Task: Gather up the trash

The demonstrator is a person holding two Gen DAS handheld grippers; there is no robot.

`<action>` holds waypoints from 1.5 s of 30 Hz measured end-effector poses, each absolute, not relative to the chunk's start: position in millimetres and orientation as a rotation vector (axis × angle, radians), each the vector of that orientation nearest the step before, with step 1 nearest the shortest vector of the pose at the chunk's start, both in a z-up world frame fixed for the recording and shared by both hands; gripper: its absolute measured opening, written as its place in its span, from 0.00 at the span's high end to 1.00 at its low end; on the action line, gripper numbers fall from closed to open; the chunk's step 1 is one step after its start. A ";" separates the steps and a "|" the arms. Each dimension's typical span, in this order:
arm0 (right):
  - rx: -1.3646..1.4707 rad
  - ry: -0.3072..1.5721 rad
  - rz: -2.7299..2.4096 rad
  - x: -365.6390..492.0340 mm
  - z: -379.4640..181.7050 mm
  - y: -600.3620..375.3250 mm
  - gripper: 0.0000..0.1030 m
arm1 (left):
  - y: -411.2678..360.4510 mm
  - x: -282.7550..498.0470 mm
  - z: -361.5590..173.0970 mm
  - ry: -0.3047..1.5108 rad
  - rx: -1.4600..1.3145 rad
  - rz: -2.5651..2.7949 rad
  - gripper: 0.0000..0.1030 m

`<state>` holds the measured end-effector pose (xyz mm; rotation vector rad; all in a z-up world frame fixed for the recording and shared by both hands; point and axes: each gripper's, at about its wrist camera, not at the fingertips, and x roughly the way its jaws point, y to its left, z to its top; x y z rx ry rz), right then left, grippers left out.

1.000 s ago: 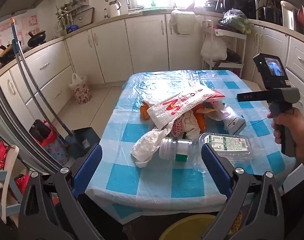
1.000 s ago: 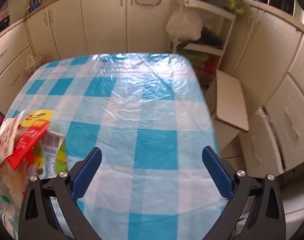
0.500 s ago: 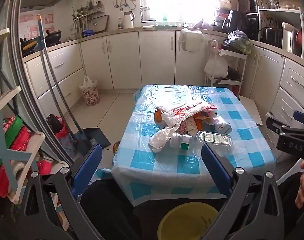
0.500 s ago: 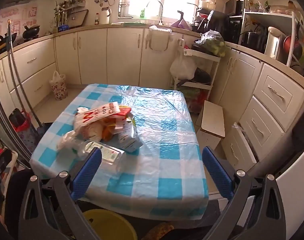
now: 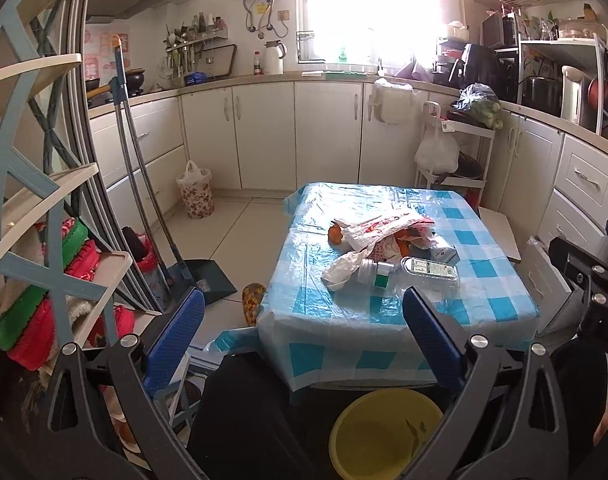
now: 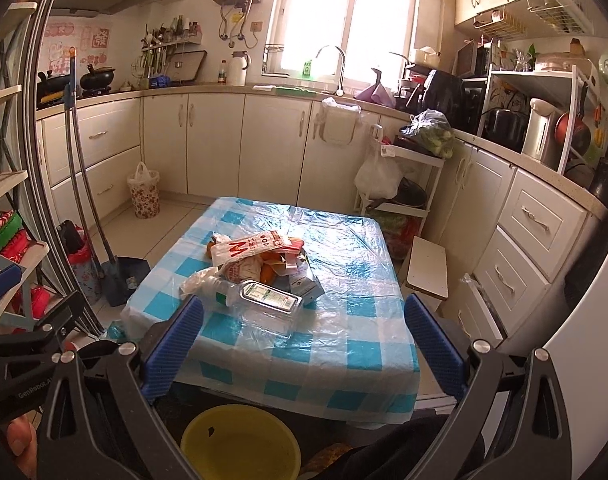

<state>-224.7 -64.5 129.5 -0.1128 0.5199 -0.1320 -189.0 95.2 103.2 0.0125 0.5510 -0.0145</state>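
A heap of trash lies on a low table with a blue-and-white checked cover. It holds a white printed bag, a crumpled white bag, a clear plastic bottle, a carton and orange pieces. A yellow bucket stands on the floor at the table's near edge. My left gripper and right gripper are both open and empty, held well back from the table above the bucket.
White kitchen cabinets run along the back and right walls. A broom and dustpan lean at the left beside a shelf rack. A floral bin stands on the floor, a white trolley beyond the table.
Both grippers have pulled back and up from the table, so the whole table and the yellow bucket now show. Both stay open and empty.
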 end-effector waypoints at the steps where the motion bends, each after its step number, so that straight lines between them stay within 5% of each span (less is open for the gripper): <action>1: -0.116 0.516 -0.127 -227.1 130.0 -62.7 0.06 | 97.4 -191.5 105.1 0.548 0.007 -0.013 0.07; 45: -0.062 0.470 -0.112 -262.8 145.8 -69.1 0.06 | 89.9 -226.7 130.5 0.487 0.032 -0.023 0.07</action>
